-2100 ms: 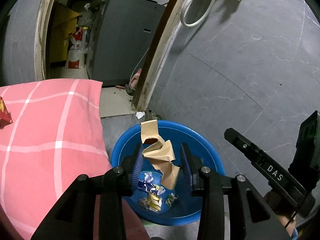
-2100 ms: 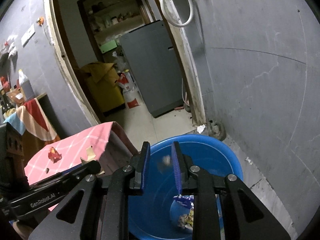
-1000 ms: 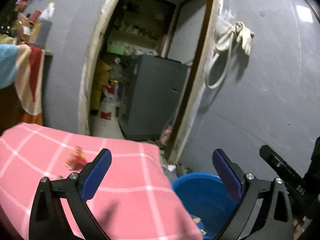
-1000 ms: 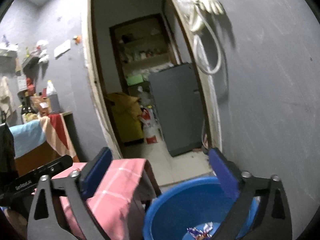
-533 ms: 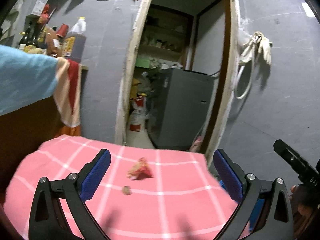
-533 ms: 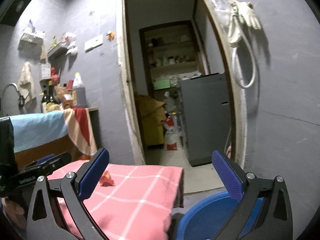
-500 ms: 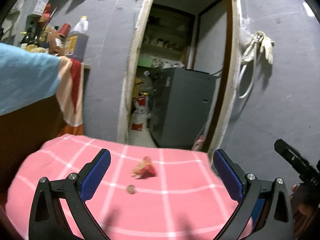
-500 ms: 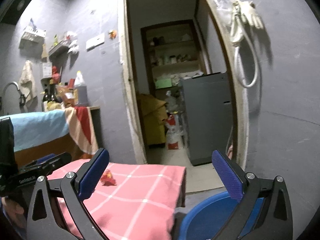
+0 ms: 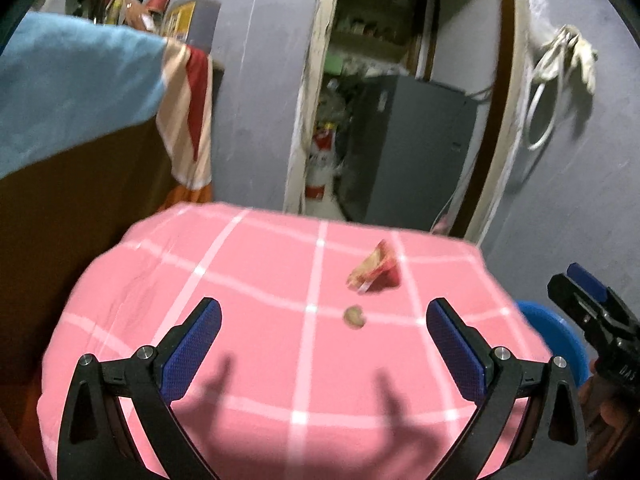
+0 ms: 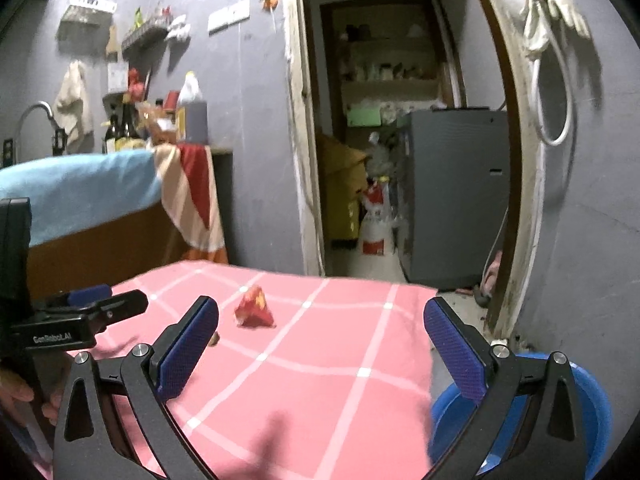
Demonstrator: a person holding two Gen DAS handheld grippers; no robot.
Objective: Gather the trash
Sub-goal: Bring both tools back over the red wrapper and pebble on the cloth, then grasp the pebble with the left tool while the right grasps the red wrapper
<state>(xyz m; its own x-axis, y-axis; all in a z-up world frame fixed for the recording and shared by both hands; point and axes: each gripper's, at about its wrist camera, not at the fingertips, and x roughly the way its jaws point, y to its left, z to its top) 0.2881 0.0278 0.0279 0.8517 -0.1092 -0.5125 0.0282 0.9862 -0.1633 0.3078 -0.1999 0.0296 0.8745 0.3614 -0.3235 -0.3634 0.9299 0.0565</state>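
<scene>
Both tools hover empty over the bench covered in a pink checked cloth (image 9: 248,264), the left tool (image 9: 320,344) and right tool (image 10: 318,344) each spread wide apart. A crumpled red-and-yellow wrapper (image 9: 376,274) lies toward the bench's far right corner, a small brown scrap (image 9: 355,317) just nearer. A blue plastic basin (image 10: 592,408) sits below the bench's right edge.

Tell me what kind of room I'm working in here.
Probably a home kitchen or utility area: a counter with bottles beside a faucet, a doorway to a storeroom with shelves and a grey appliance, and a pink checked tablecloth.
</scene>
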